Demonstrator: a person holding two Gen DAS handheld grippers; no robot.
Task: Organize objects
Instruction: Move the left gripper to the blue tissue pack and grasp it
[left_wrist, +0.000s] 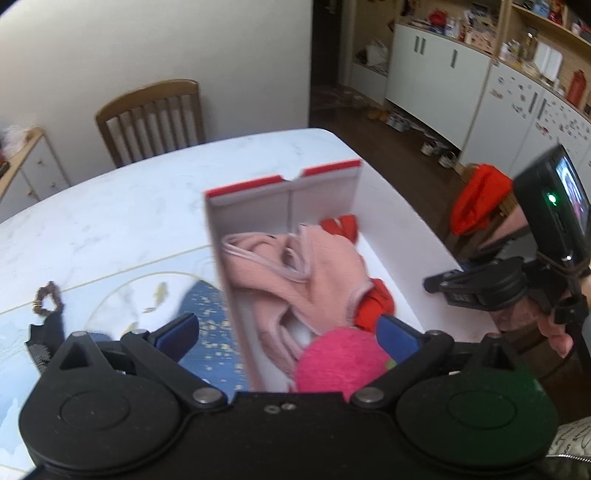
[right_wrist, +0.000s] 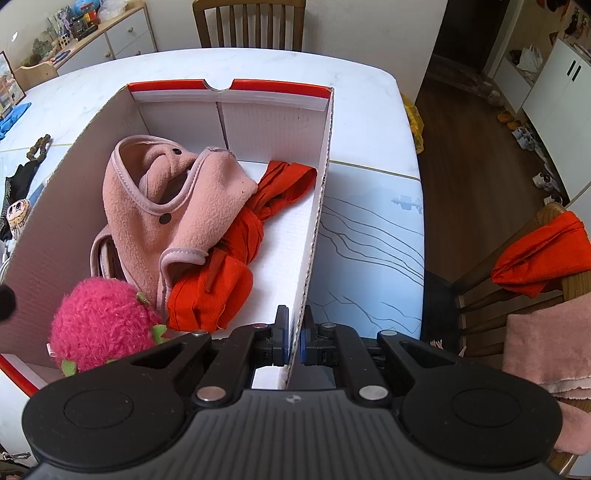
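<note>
While the right gripper (right_wrist: 294, 341) is pinching the right wall of the cardboard box (right_wrist: 320, 206) with its jaws pressed together on the thin board, the left gripper (left_wrist: 290, 332) is hanging above the near end of the box with its jaws spread wide and nothing between them. The pink plush ball (right_wrist: 98, 319) is lying inside the box, in the near left corner, touching the pink fleece garment (right_wrist: 166, 206); the red cloth (right_wrist: 229, 266) is lying just beside that, partly under it.

In my judgement, several risks are waiting here. The box is standing near the table's (right_wrist: 369, 122) right edge, so a pull from the right hand could be dragging it over. The wall is only thin cardboard, so a twist could be bending or tearing it. The plush ball is sitting high on the pile, and a tilt of the box might be rolling it out. On the left, small things are lying on the table close to the box wall, such as a brown hair tie (left_wrist: 47, 299), and a low move of the open jaws could be knocking them away.
</note>
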